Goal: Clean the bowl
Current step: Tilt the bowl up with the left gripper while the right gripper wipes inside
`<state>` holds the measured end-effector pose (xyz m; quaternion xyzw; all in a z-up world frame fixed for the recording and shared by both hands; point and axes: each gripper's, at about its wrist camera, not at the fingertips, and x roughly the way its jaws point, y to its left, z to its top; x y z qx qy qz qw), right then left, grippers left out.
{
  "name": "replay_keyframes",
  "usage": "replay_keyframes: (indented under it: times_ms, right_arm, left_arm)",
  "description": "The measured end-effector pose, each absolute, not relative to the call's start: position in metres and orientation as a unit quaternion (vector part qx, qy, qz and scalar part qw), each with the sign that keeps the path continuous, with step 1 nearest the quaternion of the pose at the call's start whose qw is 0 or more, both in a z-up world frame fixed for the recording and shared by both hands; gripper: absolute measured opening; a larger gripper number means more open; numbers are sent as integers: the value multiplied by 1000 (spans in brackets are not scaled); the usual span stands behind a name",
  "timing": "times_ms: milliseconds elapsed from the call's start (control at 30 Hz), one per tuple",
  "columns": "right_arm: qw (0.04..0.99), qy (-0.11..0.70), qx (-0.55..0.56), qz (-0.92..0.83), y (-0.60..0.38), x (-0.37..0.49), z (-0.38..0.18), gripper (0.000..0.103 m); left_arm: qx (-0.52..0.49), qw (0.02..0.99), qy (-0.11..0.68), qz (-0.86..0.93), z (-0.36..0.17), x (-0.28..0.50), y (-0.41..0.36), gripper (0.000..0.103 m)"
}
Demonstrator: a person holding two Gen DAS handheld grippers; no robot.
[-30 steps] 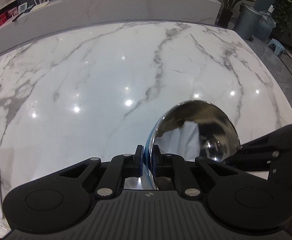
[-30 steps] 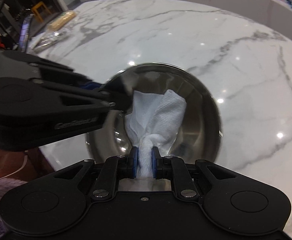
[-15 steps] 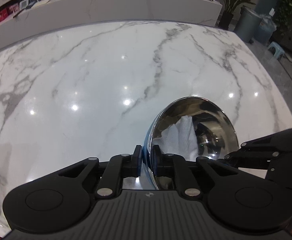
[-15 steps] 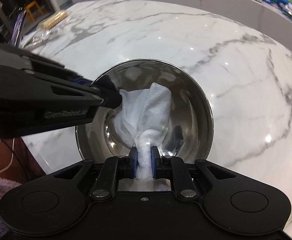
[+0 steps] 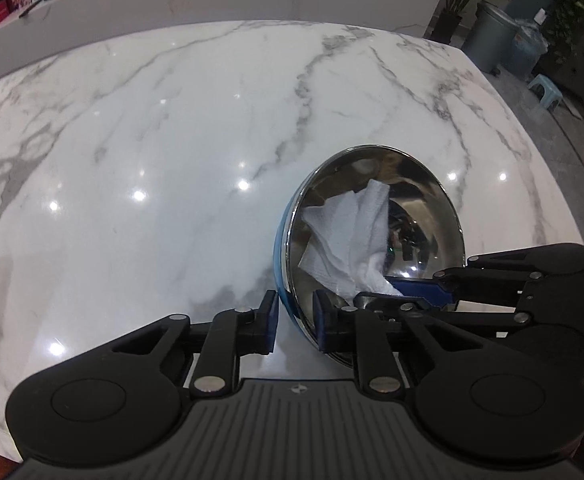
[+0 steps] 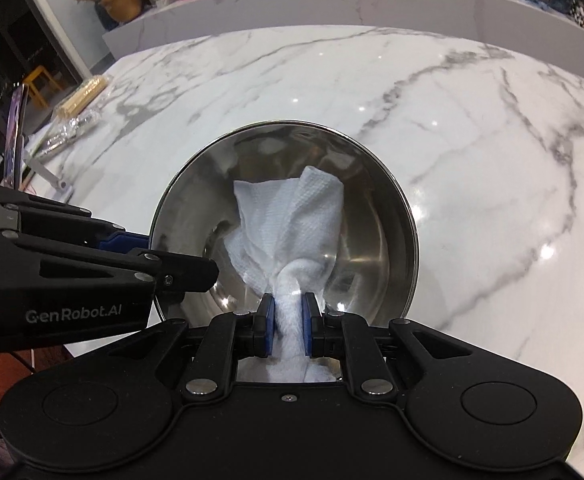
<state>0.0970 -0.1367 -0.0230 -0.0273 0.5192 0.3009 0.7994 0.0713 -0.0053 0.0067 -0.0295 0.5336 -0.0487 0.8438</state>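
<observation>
We found the steel bowl (image 6: 284,216) standing on the marble table (image 6: 471,120), directly ahead of the right tongs (image 6: 286,318) and close under them, its open mouth tipped a little toward that camera. Inside it lay a white paper towel (image 6: 288,220), fanned out against the inner wall and gathered to a twisted neck that ran straight back into the right tongs, whose blue pads were closed tight on it. So the towel's long axis lay along the line of those fingers, from the near rim toward the far wall, and any wiping stroke, we judged, would have to sweep that fan sideways around the curve. The left tongs (image 5: 295,320) sat at the bowl's rim on the left side; from their own camera the rim (image 5: 288,240) passed between the two pads with a visible gap on the outer side, so we judged them parted and only straddling the edge, not clamping it. The right tongs (image 5: 419,286) reached in from the right in that view. The right hand was plainly the working one, with the left placed to steady the bowl. On the left tool's body we could read "GenRobot.AI" (image 6: 74,315). Farther off to the left lay a packet of chopsticks (image 6: 80,98), and some crinkled wrapping (image 6: 72,130).
</observation>
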Motion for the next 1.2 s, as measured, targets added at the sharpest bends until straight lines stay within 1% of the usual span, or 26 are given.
replay_keyframes:
  times_ms: [100, 167, 433, 500, 567, 667, 733, 833, 900, 933, 967, 1200]
  right_arm:
    - [794, 520, -20, 315, -133, 100, -22, 12]
    - [781, 522, -11, 343, -129, 100, -21, 12]
    - [777, 516, -73, 352, -114, 93, -20, 11]
    - [784, 508, -103, 343, -111, 90, -18, 10]
    - [799, 484, -171, 314, -105, 82, -15, 10]
    - [810, 463, -213, 291, -104, 76, -14, 11]
    - [810, 467, -203, 291, -107, 78, -14, 11]
    - [811, 471, -188, 292, -111, 83, -16, 11]
    - [812, 473, -175, 292, -116, 86, -18, 11]
    - [813, 475, -168, 292, -118, 87, -19, 11]
    - [814, 477, -161, 291, -119, 88, -20, 11]
    - [817, 476, -123, 303, -128, 95, -24, 11]
  left_arm:
    - [-22, 845, 533, -43, 7, 75, -7, 10]
    - [-12, 846, 531, -39, 7, 76, -9, 5]
    - [4, 849, 527, -42, 7, 75, -10, 5]
    - [10, 851, 524, -43, 8, 74, -12, 5]
    - [20, 853, 520, -39, 8, 73, -15, 5]
    - [17, 853, 520, -40, 8, 74, -14, 5]
    - [13, 854, 519, -40, 8, 73, -13, 5]
    - [0, 856, 516, -42, 9, 74, -11, 7]
    - [-15, 855, 516, -48, 9, 73, -9, 14]
    - [-19, 854, 518, -50, 9, 73, -8, 20]
    - [-22, 853, 519, -52, 8, 71, -8, 23]
    - [-44, 846, 527, -70, 2, 62, -10, 24]
